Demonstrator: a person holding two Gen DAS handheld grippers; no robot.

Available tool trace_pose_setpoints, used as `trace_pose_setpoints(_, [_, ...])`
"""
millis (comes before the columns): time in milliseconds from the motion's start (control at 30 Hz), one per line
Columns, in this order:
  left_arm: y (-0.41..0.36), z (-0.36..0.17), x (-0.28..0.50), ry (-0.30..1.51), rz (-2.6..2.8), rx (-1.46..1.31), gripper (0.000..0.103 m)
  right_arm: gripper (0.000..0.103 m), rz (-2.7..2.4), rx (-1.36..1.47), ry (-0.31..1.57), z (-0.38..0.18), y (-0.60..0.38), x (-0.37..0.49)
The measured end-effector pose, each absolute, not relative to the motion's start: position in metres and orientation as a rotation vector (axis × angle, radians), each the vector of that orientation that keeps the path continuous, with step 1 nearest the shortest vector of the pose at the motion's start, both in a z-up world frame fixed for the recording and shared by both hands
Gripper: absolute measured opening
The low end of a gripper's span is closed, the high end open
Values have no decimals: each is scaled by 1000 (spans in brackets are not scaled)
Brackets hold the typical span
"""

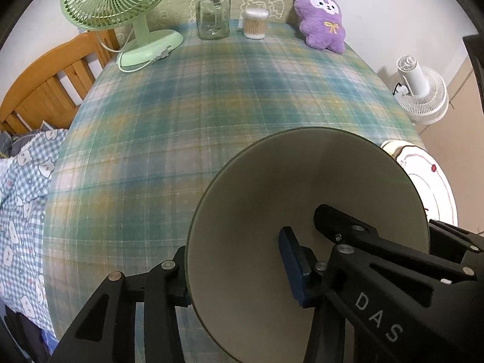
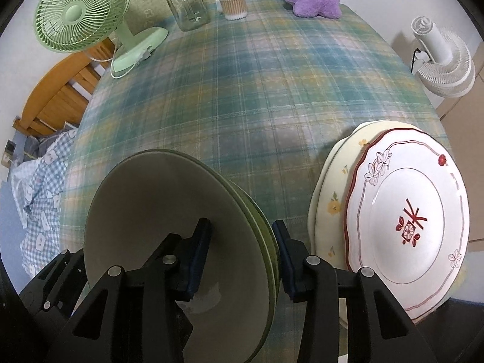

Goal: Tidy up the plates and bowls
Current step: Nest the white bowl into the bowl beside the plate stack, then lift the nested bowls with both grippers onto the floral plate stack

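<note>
A green bowl with a pale inside [image 1: 302, 199] fills the near part of both views [image 2: 157, 211]. My left gripper [image 1: 239, 275] is shut on its left rim, one blue pad [image 1: 292, 267] inside the bowl. My right gripper [image 2: 242, 257] straddles the bowl's right rim with its pads [image 2: 199, 254] apart, one inside and one outside, so it is open. In the right wrist view a second green rim shows just under the bowl. A white plate with red trim [image 2: 405, 227] lies on a cream floral plate [image 2: 329, 193] at the right.
The plaid tablecloth [image 2: 257, 90] covers the table. At the far edge stand a green fan [image 1: 121, 6], a glass jar [image 1: 213, 13], a tub of cotton swabs [image 1: 255, 24] and a purple plush [image 1: 322, 19]. A white fan [image 1: 420, 90] stands off the right side; a bed lies left.
</note>
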State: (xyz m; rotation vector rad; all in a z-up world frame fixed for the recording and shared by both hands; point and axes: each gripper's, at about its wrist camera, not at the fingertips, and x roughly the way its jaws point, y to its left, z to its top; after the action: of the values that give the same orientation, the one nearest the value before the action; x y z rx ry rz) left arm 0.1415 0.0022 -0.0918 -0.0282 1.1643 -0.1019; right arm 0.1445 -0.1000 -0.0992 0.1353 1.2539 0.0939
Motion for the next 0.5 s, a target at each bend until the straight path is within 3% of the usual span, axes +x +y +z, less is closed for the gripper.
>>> trace_pose_setpoints(500, [13,-57,125,1105,-114,-15,45,45,65,154,1187,-60,-90,125])
